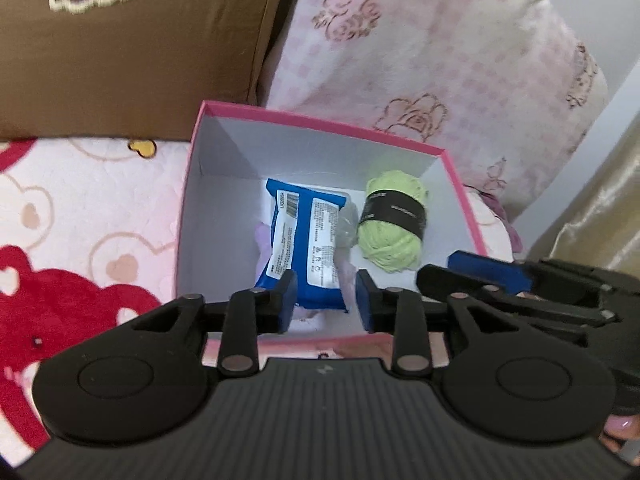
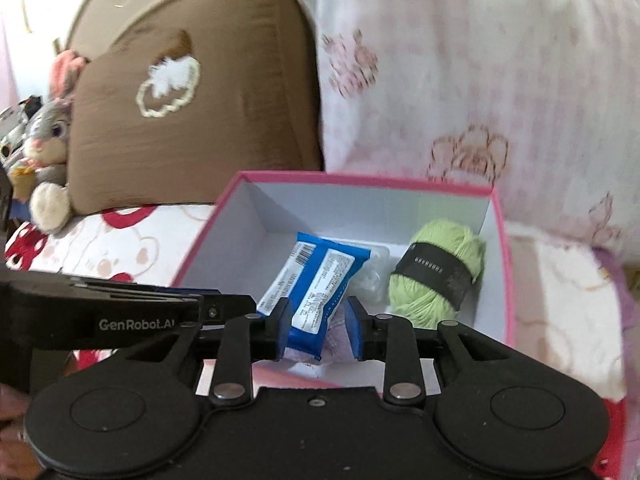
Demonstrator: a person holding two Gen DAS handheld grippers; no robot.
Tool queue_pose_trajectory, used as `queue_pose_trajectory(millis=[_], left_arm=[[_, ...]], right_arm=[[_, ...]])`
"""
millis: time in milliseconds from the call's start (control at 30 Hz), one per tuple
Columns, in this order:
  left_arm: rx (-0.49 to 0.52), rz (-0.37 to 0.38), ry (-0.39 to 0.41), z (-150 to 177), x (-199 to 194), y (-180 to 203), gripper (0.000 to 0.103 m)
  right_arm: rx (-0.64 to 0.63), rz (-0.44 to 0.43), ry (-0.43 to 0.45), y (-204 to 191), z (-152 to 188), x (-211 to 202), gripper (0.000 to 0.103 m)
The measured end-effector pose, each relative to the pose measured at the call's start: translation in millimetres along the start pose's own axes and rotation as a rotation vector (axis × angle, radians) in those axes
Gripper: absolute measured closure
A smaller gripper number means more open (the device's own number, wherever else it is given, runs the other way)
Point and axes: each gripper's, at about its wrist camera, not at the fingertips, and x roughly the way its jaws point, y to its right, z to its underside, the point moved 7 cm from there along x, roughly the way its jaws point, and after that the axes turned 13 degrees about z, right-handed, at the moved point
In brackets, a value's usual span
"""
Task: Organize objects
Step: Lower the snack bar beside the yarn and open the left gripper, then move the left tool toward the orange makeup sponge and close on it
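Left wrist view: the left gripper (image 1: 326, 300) hangs above a pink-rimmed box (image 1: 320, 122) standing on a bear-print bedspread (image 1: 80, 216). Its jaws are partly open with nothing between them. Inside the box, a blue snack packet (image 1: 304, 240) lies near the centre, with a ball of green yarn (image 1: 390, 222) just beside it at three o'clock. Something pale purple lies under the packet; what it is cannot be told. The right gripper (image 1: 492, 270) enters from four o'clock. A brown pillow (image 1: 140, 40) sits at eleven o'clock and a pink floral quilt (image 1: 440, 60) at one o'clock.

Right wrist view: the right gripper (image 2: 316, 328) is also partly open and empty, poised over the box's near edge. The packet and yarn rest on the box floor ahead. The left gripper (image 2: 224, 306) comes in from nine o'clock. A plush rabbit (image 2: 46, 140) sits at ten o'clock beside the pillow.

The items appear placed. A good finish likely means lifting both tools straight clear of the rim, so neither catches the box wall.
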Motion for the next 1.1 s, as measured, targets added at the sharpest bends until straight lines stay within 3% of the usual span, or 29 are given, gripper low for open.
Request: queue_pose_trajectory(millis=[300,567,700,1100], left_arm=[[0.078,-0.015,-0.006,2,-69,48,0.048],[0.166,-0.021,-0.067,28,-114,87,0.047],[0.195,-0.016,-0.097,49,-127,101,0.041],[0.19,0.001,-0.161,101,-129,102,0.033]], right_arm=[[-0.109,-0.023,0.063,-5,-1,-86,0.061],[-0.172,-0.053,0.094,-10,19,-144,0.058],[-0.195,-0.062,0.11,-11,38,-162,0.046],[-0.226,-0.115,0.06,-12,103,-172,0.034]])
